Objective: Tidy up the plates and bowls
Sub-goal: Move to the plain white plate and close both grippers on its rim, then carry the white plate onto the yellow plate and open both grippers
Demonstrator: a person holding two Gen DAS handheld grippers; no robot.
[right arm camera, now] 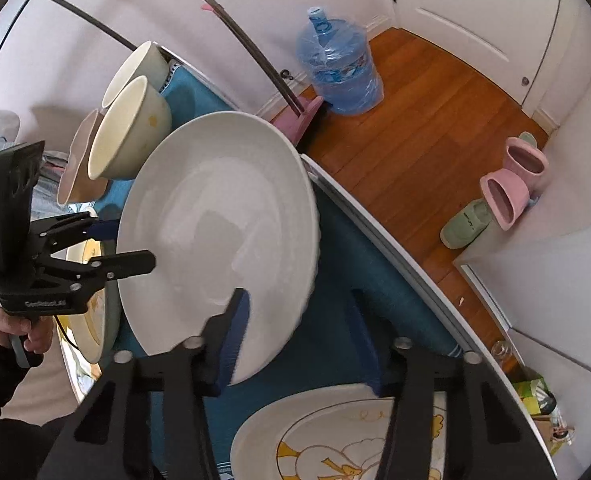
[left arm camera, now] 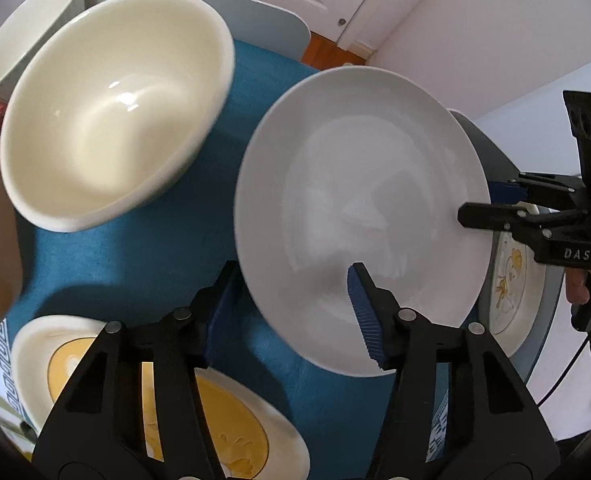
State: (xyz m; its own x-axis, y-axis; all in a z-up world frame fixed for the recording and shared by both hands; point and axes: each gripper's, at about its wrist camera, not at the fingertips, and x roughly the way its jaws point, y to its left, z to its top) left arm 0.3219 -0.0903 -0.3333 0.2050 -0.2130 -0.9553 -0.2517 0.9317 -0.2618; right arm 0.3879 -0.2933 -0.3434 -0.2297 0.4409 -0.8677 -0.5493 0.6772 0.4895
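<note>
White plate (left arm camera: 359,216) sits between my claws, L claw (left arm camera: 291,316) straddling near rim, R claw (right arm camera: 303,328) straddling opposite rim, both part-closed, grip unconfirmed; I judge: seat pads evenly, lift level w/o clipping bowl (left arm camera: 111,120) beyond-left.

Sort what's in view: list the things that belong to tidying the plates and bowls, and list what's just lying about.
Job:
- plain white plate, its rim between both tongs: left tongs, right tongs
- cream bowl
- yellow-centred plate
- duck-pattern plate

Lying about:
- water jug
- pink boots
- green slipper
</note>
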